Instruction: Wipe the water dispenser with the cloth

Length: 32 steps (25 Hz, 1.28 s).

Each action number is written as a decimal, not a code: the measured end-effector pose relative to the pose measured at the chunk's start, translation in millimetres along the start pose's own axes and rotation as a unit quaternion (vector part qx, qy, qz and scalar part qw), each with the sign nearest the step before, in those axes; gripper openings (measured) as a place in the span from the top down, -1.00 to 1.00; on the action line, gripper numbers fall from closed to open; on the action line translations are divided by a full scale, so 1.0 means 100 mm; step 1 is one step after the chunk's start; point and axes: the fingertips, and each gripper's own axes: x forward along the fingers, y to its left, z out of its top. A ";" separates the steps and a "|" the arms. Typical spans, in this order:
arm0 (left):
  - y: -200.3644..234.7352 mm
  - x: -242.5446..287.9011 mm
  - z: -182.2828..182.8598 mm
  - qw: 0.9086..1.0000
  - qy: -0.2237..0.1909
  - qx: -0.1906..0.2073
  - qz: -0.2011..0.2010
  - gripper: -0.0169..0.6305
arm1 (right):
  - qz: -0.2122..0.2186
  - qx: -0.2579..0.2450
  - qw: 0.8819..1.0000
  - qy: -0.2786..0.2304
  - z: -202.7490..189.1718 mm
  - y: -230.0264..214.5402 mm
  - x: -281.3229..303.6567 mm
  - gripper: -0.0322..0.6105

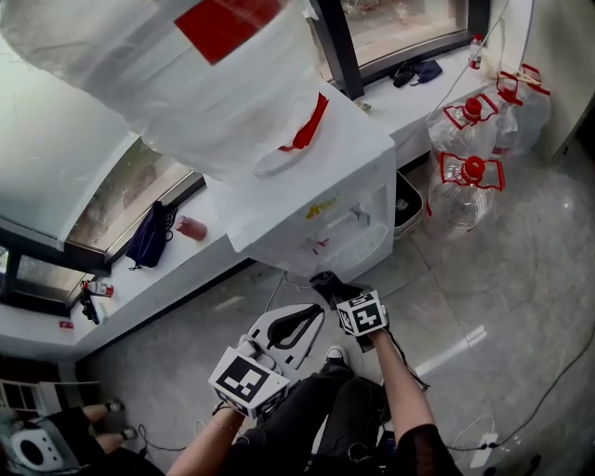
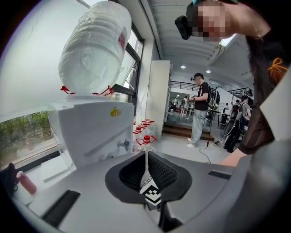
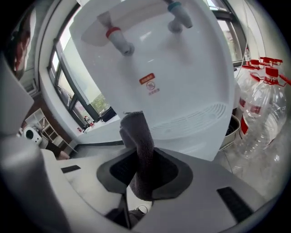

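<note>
Grips a dark grey cloth (image 3: 138, 145) in the right tongs (image 3: 143, 172), jaws clamped on its lower part, the free end standing up past them. Points that end at the front of the white water dispenser (image 3: 182, 77), under the small red label and next to the ribbed drip grille; cannot tell whether cloth and front panel touch. Higher on that front, 2 taps: a red one (image 3: 119, 40) and a blue one (image 3: 178, 11).

Holds the left tongs (image 2: 146, 169) pressed together on nothing, only a thin slit between the pads. Aims them at the dispenser from a little farther off than the right tongs, just beside them.

On top of the dispenser, 1 large upturned water bottle (image 1: 177, 65) with a red label. Behind the dispenser, a white window-ledge surface (image 1: 139, 288). On that surface, to the dispenser's left in the head view, a pink bottle (image 1: 192, 228) and a dark bag (image 1: 149, 234). On the grey floor (image 1: 521, 307) at the dispenser's other side, several clear spare bottles (image 1: 462, 191) with red caps and handles.
</note>
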 end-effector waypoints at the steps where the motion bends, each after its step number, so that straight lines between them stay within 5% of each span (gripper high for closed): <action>1: 0.02 0.00 -0.05 1.000 0.002 -0.002 0.003 0.89 | 0.005 -0.006 1.000 0.004 -0.03 0.05 0.06 0.58; 6: 0.08 0.00 -0.24 1.000 0.014 -0.009 0.009 0.89 | 0.002 -0.040 0.999 0.023 -0.08 -0.01 0.27 0.58; 16: 0.00 0.16 -0.27 1.000 0.009 -0.023 -0.005 0.89 | -0.053 -0.006 0.999 -0.009 0.11 -0.79 0.00 0.58; 32: 0.03 0.23 -0.38 1.000 0.023 -0.020 0.001 0.89 | -0.168 0.106 0.976 -0.089 0.45 -2.06 -0.52 0.58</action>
